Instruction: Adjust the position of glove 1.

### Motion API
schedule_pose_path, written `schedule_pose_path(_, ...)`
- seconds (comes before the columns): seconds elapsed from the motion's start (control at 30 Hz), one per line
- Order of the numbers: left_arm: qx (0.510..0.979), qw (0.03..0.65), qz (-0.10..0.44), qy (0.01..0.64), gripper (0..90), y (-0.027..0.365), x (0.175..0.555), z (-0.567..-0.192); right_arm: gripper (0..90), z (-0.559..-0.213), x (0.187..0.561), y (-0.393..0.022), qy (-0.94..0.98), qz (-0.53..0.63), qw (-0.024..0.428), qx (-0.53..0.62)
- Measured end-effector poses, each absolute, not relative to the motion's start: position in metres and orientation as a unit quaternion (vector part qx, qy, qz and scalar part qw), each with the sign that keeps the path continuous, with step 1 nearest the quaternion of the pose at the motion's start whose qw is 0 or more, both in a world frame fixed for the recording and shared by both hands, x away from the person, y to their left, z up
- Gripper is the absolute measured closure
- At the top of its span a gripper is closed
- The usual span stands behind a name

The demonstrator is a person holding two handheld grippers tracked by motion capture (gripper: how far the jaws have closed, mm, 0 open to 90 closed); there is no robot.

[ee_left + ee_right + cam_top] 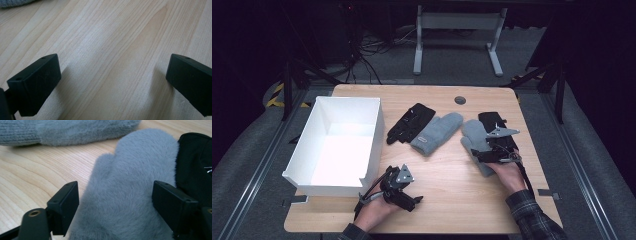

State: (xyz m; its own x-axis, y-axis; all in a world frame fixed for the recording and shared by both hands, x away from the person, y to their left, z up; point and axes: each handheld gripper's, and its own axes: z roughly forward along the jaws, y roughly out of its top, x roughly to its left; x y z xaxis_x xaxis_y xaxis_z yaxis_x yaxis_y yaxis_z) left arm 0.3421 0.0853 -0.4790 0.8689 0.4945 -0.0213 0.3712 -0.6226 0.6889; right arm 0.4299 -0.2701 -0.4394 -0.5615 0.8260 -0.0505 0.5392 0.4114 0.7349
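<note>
Grey fleece mitten [130, 190] lies near the table's [447, 200] right edge, flat on the wood, a black glove [197, 167] touching its far side. The right gripper [115, 202] straddles it, jaws apart on either flank, pads not yet pressing. A second grey mitten [438, 131] and another black glove [410, 123] sit mid-table, just beside the white box [307, 172] at the left edge. The left gripper [113, 75] rests wide open over bare wood near the front edge, with free room around it.
</note>
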Motion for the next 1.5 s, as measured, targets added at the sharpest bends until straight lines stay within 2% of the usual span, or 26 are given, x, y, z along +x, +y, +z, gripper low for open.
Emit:
schedule_pose_path(0.07, 0.896, 0.361, 0.086, 0.242, 0.1, 0.085, 0.342, -0.479, 25.1, -0.442, 0.431, -0.270, 0.816, 0.342, 0.206, 0.419)
schedule_pose_path(0.27, 0.897, 0.360, 0.085, 0.243, 0.1, 0.085, 0.341, -0.479, 38.4, -0.447, 0.433, -0.271, 0.822, 0.330, 0.204, 0.417)
schedule_pose_path(0.53, 0.897, 0.361, 0.085, 0.243, 0.1, 0.085, 0.341, -0.479, 76.9, -0.446, 0.428, -0.272, 0.824, 0.337, 0.207, 0.405)
schedule_pose_path(0.6, 0.897, 0.360, 0.085, 0.243, 0.1, 0.086, 0.341, -0.479, 82.4, -0.443, 0.427, -0.273, 0.823, 0.341, 0.212, 0.402)
schedule_pose_path(0.87, 0.896, 0.361, 0.086, 0.242, 0.1, 0.085, 0.341, -0.479, 84.5, -0.430, 0.417, -0.279, 0.818, 0.365, 0.213, 0.391)
schedule_pose_path(1.5, 0.896, 0.361, 0.086, 0.242, 0.1, 0.085, 0.341, -0.479, 84.6, -0.415, 0.362, -0.257, 0.842, 0.416, 0.159, 0.305)
